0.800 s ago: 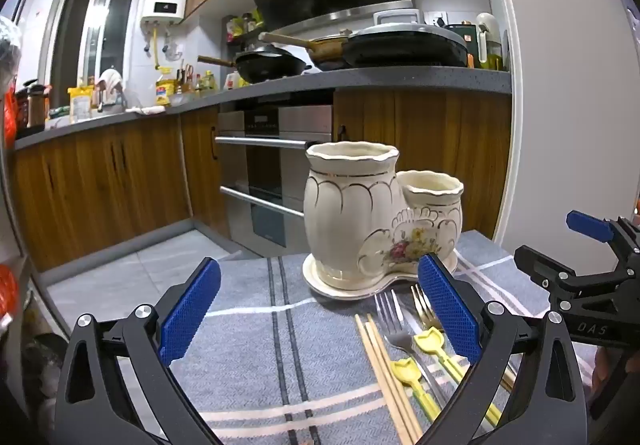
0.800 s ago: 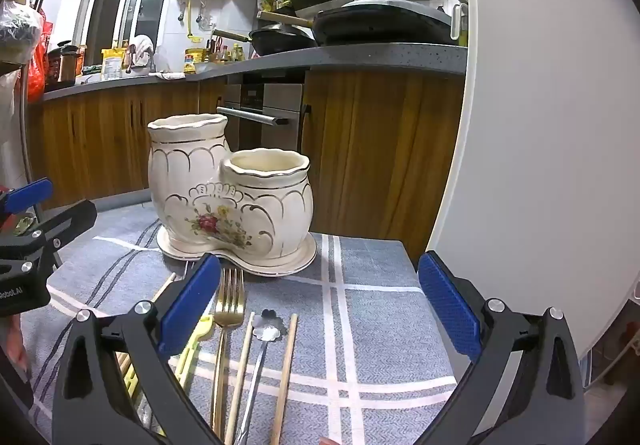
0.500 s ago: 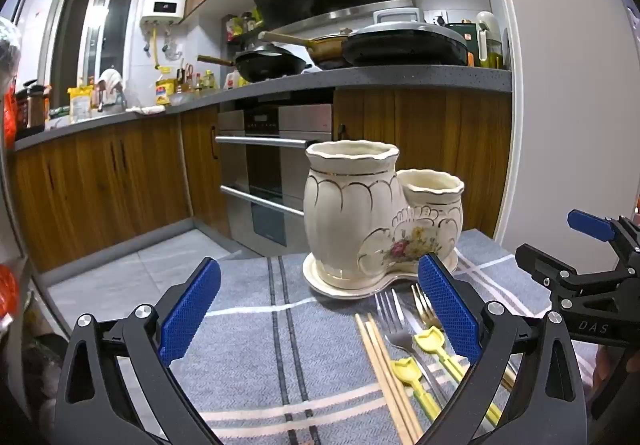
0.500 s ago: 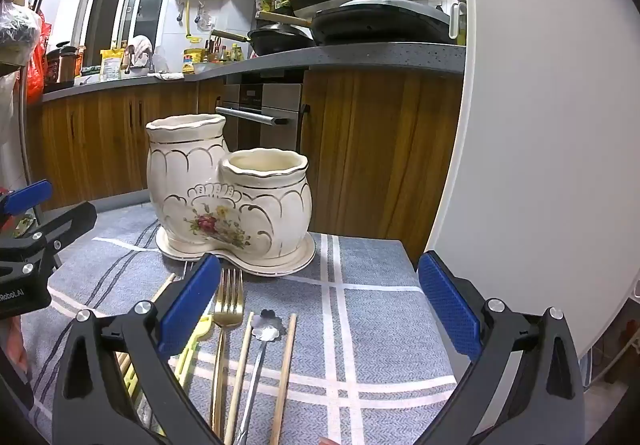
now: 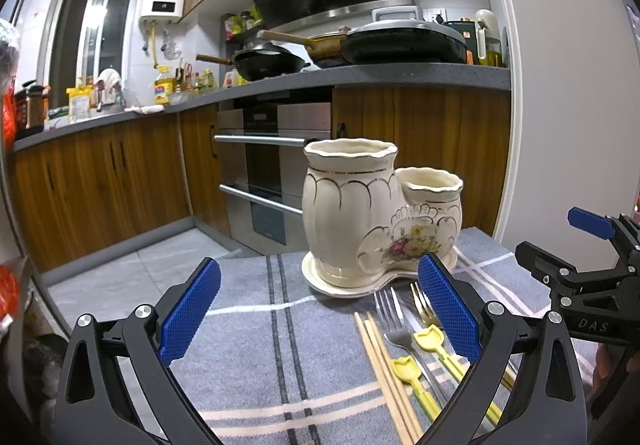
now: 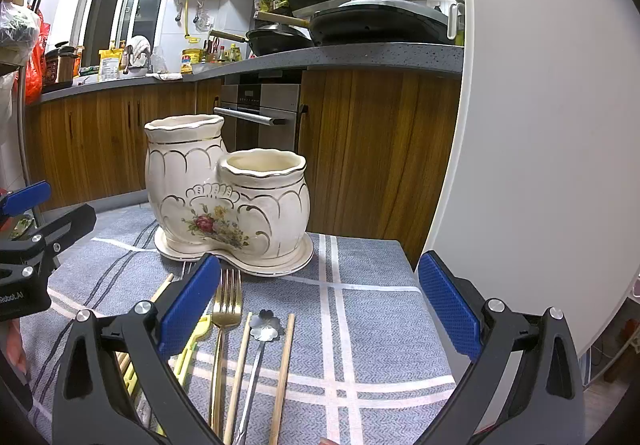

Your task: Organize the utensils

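A cream ceramic double utensil holder (image 5: 372, 217) (image 6: 224, 201) with a flower motif stands on its saucer on a grey striped cloth. Utensils lie in a row in front of it: wooden chopsticks (image 5: 384, 365), a silver fork (image 5: 394, 325), yellow plastic utensils (image 5: 430, 339), a gold fork (image 6: 226, 309), a flower-headed spoon (image 6: 265, 325) and more chopsticks (image 6: 283, 369). My left gripper (image 5: 320, 313) is open and empty, to the left of the utensils. My right gripper (image 6: 320, 309) is open and empty, above their right side. Each gripper shows at the other view's edge.
The cloth-covered table (image 6: 372, 317) ends just behind the holder. Wooden kitchen cabinets, an oven (image 5: 276, 169) and a counter with pans (image 5: 400, 41) stand beyond it. A white rounded wall or appliance (image 6: 540, 125) rises at the right.
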Action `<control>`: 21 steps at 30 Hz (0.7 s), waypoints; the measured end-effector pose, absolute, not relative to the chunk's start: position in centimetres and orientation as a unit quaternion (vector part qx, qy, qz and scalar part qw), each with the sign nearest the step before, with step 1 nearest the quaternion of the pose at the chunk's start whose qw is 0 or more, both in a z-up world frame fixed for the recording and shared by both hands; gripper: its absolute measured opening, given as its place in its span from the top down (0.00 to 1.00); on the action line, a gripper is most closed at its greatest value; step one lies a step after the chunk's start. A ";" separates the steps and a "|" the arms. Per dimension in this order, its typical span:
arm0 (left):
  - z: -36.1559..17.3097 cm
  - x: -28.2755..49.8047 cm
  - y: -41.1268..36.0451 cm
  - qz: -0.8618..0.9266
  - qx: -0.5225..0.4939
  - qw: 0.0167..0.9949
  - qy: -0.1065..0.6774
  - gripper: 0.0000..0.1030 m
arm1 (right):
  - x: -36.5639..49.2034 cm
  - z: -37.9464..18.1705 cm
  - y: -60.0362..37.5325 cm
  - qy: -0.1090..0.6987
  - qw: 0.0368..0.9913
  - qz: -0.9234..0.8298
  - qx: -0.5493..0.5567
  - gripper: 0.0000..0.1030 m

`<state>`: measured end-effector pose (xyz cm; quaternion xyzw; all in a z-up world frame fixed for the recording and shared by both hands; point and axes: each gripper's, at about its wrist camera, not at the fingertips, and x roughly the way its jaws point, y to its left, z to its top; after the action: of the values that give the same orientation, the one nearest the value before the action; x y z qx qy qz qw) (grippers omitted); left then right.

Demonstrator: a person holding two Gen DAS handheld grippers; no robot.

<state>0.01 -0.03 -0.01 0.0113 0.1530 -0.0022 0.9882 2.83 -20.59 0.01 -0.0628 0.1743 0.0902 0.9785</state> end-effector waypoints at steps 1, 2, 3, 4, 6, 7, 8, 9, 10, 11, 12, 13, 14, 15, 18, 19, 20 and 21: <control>0.0 0.0 0.0 -0.002 0.011 0.988 0.153 0.05 | 2.8 0.0 -20.6 0.174 0.979 0.090 -0.063 0.05; 0.0 0.0 -0.1 -0.002 0.012 0.988 0.154 0.05 | 2.8 0.0 -20.6 0.174 0.979 0.090 -0.062 0.05; 0.0 0.0 -0.1 -0.002 0.012 0.988 0.154 0.05 | 2.8 0.0 -20.6 0.174 0.979 0.090 -0.062 0.05; 0.0 0.0 -0.1 -0.002 0.012 0.988 0.154 0.05 | 2.8 0.0 -20.6 0.174 0.979 0.090 -0.062 0.05; 0.0 0.0 -0.1 -0.002 0.012 0.988 0.154 0.05 | 2.8 0.0 -20.6 0.174 0.979 0.090 -0.063 0.05; 0.0 0.0 -0.1 -0.002 0.012 0.988 0.154 0.05 | 2.8 0.0 -20.6 0.174 0.979 0.090 -0.063 0.05; 0.0 0.0 -0.1 -0.002 0.012 0.988 0.154 0.05 | 2.8 0.0 -20.6 0.174 0.979 0.090 -0.063 0.05; 0.0 0.0 -0.1 -0.002 0.012 0.988 0.155 0.05 | 2.8 0.0 -20.6 0.174 0.979 0.090 -0.063 0.05; 0.0 0.0 -0.1 -0.002 0.012 0.988 0.155 0.05 | 2.8 0.0 -20.6 0.174 0.979 0.090 -0.063 0.05; 0.0 0.0 -0.1 -0.002 0.012 0.988 0.155 0.05 | 2.8 0.0 -20.6 0.174 0.979 0.090 -0.062 0.05; 0.0 0.0 -0.1 -0.002 0.012 0.988 0.155 0.05 | 2.9 0.0 -20.6 0.174 0.979 0.090 -0.062 0.05; 0.0 0.0 -0.1 -0.002 0.012 0.988 0.154 0.05 | 2.9 0.0 -20.6 0.174 0.979 0.090 -0.062 0.05; 0.0 0.0 -0.1 -0.002 0.012 0.988 0.155 0.05 | 2.9 0.0 -20.6 0.175 0.979 0.090 -0.062 0.05; 0.0 0.0 -0.1 -0.002 0.012 0.988 0.155 0.05 | 2.9 0.0 -20.6 0.175 0.978 0.090 -0.062 0.05; 0.0 0.0 -0.1 -0.002 0.012 0.988 0.155 0.05 | 2.9 0.0 -20.6 0.175 0.978 0.090 -0.063 0.05; 0.0 0.0 -0.1 -0.002 0.012 0.988 0.155 0.05 | 2.9 0.0 -20.6 0.175 0.979 0.090 -0.063 0.05; 0.0 0.0 -0.1 -0.002 0.012 0.988 0.155 0.05 | 2.9 0.0 -20.6 0.175 0.978 0.090 -0.063 0.05; 0.0 0.0 -0.1 -0.002 0.012 0.988 0.156 0.05 | 2.9 0.0 -20.6 0.175 0.979 0.090 -0.063 0.05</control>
<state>0.04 -0.07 -0.01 0.0123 0.1557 -0.0022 0.9877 2.93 -20.57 -0.03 -0.0626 0.1748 0.0897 0.9785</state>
